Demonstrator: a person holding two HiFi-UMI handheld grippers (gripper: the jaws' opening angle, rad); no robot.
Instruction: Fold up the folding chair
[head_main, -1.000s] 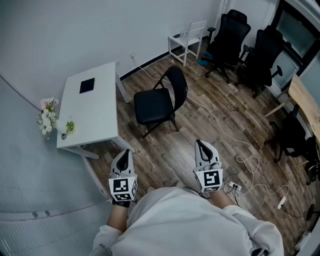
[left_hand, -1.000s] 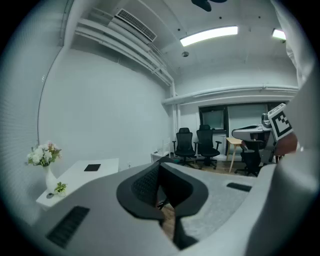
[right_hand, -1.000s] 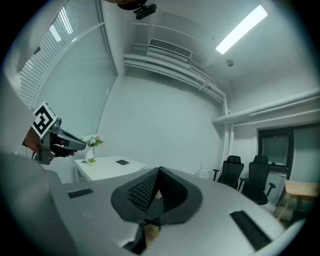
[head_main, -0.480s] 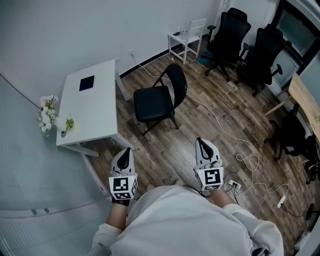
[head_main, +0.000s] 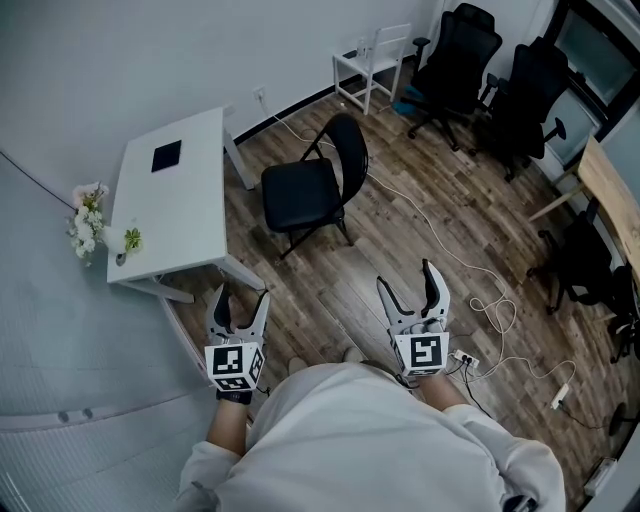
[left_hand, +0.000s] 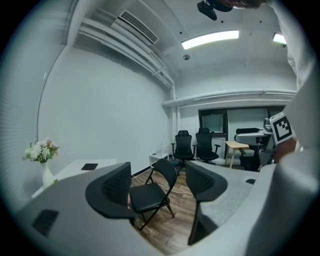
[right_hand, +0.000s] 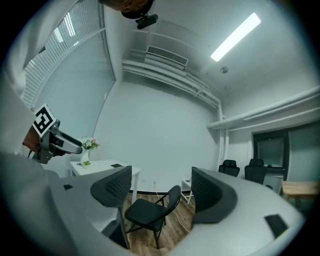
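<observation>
The left gripper (head_main: 240, 300) and the right gripper (head_main: 410, 285) are held out low in front of a person in a pale sweatshirt (head_main: 370, 440). Both pairs of jaws have just been opening and now stand spread, with nothing between them. Each gripper view frames only the distant room through the gap.

Under the grippers runs a floor of brown wood-effect planks (head_main: 330, 300). A thin white cable (head_main: 440, 255) snakes over the planks to a white power strip (head_main: 465, 358), which lies just beside the right gripper.

The black metal folding chair (head_main: 300, 195) stands unfolded on this floor, well apart from both grippers. Its seat is level and its curved backrest upright on the side towards the far corner.

Just to the chair's left is a white rectangular table (head_main: 190, 210). It bears a small flat black square (head_main: 166, 156) near its far end and a white vase of pale flowers (head_main: 88, 222) at its outer edge.

A plain white wall (head_main: 120, 70) bounds the room behind the table. In the far corner stand a small white wooden chair (head_main: 368, 68) and two black swivel office chairs (head_main: 455, 50). A light wooden desk (head_main: 610, 195) shows at the right edge.

Overhead, the left gripper view catches a long ceiling strip light (left_hand: 210, 39) and a white wall-mounted air vent (left_hand: 140, 27).
</observation>
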